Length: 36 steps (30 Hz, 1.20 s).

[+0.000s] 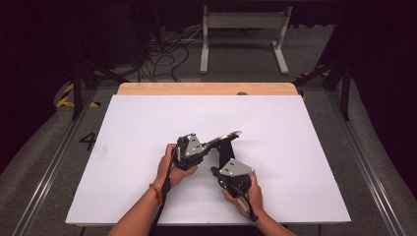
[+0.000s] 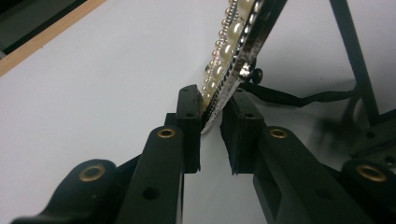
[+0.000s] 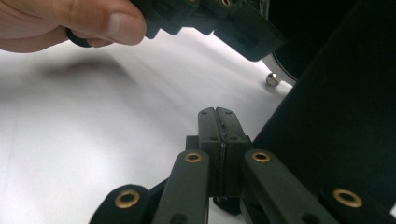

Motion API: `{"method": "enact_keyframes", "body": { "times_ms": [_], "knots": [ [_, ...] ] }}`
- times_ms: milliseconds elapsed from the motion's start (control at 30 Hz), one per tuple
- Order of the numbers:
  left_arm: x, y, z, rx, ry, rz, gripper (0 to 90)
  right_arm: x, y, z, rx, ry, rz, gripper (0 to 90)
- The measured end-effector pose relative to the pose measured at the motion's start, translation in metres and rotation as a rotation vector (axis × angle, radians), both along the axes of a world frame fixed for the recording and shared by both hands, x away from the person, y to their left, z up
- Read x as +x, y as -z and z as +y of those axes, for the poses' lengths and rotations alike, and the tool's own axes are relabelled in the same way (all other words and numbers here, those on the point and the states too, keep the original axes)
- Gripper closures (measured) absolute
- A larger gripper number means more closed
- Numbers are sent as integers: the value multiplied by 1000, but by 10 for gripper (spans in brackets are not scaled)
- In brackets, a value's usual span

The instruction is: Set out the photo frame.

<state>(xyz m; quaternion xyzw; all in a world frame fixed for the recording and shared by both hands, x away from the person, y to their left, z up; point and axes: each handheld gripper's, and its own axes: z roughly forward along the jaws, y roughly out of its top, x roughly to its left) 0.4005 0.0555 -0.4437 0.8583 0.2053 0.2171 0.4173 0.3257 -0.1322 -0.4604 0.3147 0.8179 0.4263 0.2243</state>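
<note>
The left gripper [image 2: 211, 109] pinches the rim of a pearl-edged, silver-framed object [image 2: 232, 44], likely steadying it above the white bench [image 1: 147, 123]. The right gripper [image 3: 218, 116] sits near its black back, jaws closed on nothing

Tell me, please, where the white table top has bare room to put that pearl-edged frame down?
The white table top is bare along the wooden far edge and down both sides. The crowded part is near-centre, where the left claw, right claw and pearl-edged frame meet.

My left gripper [image 1: 209, 145] sits just left of my right gripper [image 1: 215, 171], its jaws pinched nearly together on something thin. My right gripper's jaws press flat against each other. Both forearms angle inward.
</note>
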Motion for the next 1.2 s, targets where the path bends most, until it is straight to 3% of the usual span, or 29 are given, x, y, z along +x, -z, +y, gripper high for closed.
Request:
{"method": "enact_keyframes", "body": {
  "times_ms": [133, 300, 367, 500, 667, 767, 833, 1000, 1200],
  "knots": [
    [-2, 1, -2, 18, 6, -30, 788, -1, 0, -7, 1, 5, 17, 900],
    [-2, 1, -2, 11, 16, -35, 781, 1, -1, -14, 24, 14, 35, 900],
    [0, 1, -2, -13, 12, -35, 728, 1, 0, -15, 20, 6, 54, 900],
    [1, 2, -3, -21, 2, -34, 683, -1, 0, -17, 17, 2, 53, 900],
    [3, 4, -3, -41, 12, -28, 692, -1, -1, -17, 23, 0, 45, 894],
    [2, 3, -6, -22, 26, -47, 770, -1, -1, -16, 23, 4, 39, 886],
    [1, 3, -6, -12, 24, -53, 777, -1, -1, -15, 40, -2, 40, 885],
    [-2, 2, -8, 26, 20, -79, 792, 2, -1, -14, 26, 20, 19, 894],
    [-9, 0, -9, 75, 10, -112, 806, 1, -3, -18, 19, 23, 29, 900]
  ]
}}
